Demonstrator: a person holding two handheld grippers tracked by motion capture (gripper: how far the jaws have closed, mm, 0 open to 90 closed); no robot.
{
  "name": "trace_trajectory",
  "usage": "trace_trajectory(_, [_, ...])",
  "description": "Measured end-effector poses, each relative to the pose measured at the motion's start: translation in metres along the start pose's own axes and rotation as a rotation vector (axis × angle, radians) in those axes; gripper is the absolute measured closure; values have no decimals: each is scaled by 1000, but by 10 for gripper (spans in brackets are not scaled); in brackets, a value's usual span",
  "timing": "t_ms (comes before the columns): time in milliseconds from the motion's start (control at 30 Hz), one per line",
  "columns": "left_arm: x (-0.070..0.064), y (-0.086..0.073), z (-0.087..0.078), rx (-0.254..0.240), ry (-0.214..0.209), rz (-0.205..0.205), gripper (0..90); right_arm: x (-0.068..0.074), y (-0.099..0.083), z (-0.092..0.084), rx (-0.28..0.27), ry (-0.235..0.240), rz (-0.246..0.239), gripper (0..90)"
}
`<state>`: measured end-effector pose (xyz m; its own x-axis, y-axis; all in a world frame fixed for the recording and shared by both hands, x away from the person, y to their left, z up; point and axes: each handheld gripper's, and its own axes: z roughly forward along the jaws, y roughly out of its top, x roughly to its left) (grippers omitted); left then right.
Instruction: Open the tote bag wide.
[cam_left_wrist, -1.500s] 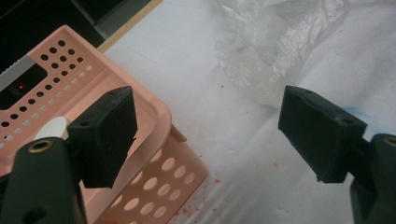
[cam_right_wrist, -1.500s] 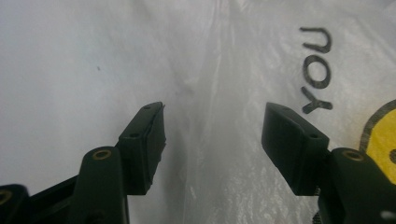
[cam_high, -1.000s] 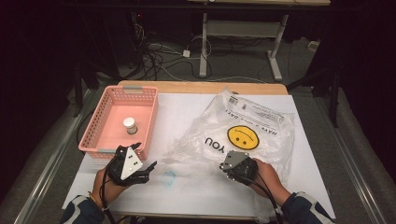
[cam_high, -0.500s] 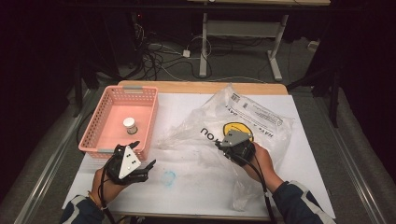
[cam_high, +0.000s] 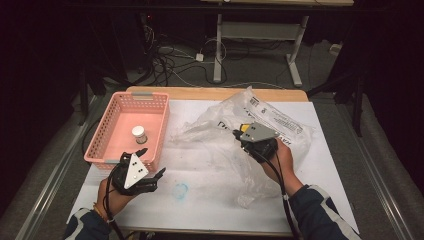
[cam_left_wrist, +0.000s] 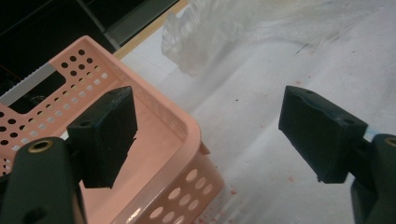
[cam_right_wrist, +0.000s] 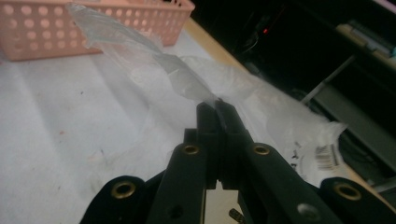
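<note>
From the high view, my right gripper (cam_high: 239, 135) is up over the middle of the table, jaws pressed together on a fold of the crumpled clear plastic bag with black print (cam_high: 280, 122), and the film rises off the white table cover (cam_high: 210, 200) towards my grip. The bag sprawls across the right half of the table, one loose end lying down near the front edge. My left gripper (cam_high: 150, 162) sits low at the front left, jaws spread with nothing between them, right beside the near right corner of the pink perforated plastic basket (cam_high: 102, 135). Inside that basket a small white-capped jar (cam_high: 138, 133) stands upright, well apart from the bag.

Over to the left gripper view: my two black pads (cam_left_wrist: 322, 133) are wide apart and bare. The pink basket's corner (cam_left_wrist: 187, 135) sits just under the one on the left side, and the white cover, dotted with small red specks, shows in the gap. A bunched edge of the clear bag (cam_left_wrist: 196, 42) lies farther off at the top.

Now the right gripper view: my right gripper (cam_right_wrist: 217, 109) has its jaws clamped flat together, and a twisted strip of the clear bag (cam_right_wrist: 154, 60) runs out from the tips, stretching up towards the basket's long wall (cam_right_wrist: 56, 28). More of the bag, with a barcode, lies on the table to the right.
</note>
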<state>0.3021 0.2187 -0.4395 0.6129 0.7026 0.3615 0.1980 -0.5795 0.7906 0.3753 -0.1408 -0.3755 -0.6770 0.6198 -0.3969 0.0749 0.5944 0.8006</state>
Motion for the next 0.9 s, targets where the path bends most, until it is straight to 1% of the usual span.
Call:
trace_trajectory(33, [1,0,-1,-1,3,-1,190,0,2,-3,-15,-17,-8,900])
trace_trajectory(133, [3,1,-2,-6,13,-1,190,-2,6,-11,-51,-31,0,900])
trace_trajectory(200, [6,3,-5,-18,24,-8,191,-3,8,-14,-75,-33,-6,900])
trace_trajectory(233, [10,4,-8,-32,35,-17,192,-4,9,-16,-87,-38,-4,900])
trace_trajectory(267, [17,7,-12,-55,57,-26,192,-4,9,-18,-94,-34,-2,900])
trace_trajectory(300, [21,9,-14,-61,67,-37,193,-5,11,-18,-97,-36,-3,900])
trace_trajectory(333, [21,9,-14,-61,67,-37,193,-5,12,-19,-100,-39,-3,900])
trace_trajectory(400, [28,12,-15,-59,81,-60,193,-5,15,-20,-105,-46,-11,900])
trace_trajectory(433, [38,16,-15,-38,102,-79,193,-5,17,-20,-111,-48,-12,900])
trace_trajectory(467, [44,18,-14,-32,106,-87,192,-5,18,-20,-118,-52,-11,900])
trace_trajectory(500, [44,18,-14,-32,106,-87,194,-6,20,-21,-122,-55,-12,900])
trace_trajectory(567, [54,22,-11,-14,127,-88,194,-6,22,-21,-128,-54,-11,900])
trace_trajectory(600, [60,25,-8,-2,124,-100,194,-5,22,-20,-128,-52,-11,900])
trace_trajectory(700, [79,31,3,26,92,-138,192,-4,21,-18,-116,-42,-13,900])
trace_trajectory(733, [84,33,7,39,81,-144,193,-4,21,-18,-114,-41,-14,900])
trace_trajectory(767, [90,35,15,65,84,-148,194,-4,20,-17,-109,-36,-13,900])
trace_trajectory(800, [94,36,22,86,79,-145,194,-4,20,-17,-108,-32,-11,900])
trace_trajectory(833, [98,37,29,118,73,-142,194,-4,20,-17,-108,-32,-11,900])
trace_trajectory(867, [104,37,43,190,93,-144,193,-4,18,-15,-99,-21,-6,881])
trace_trajectory(900, [104,37,43,190,93,-144,195,-4,17,-15,-97,-17,-3,866])
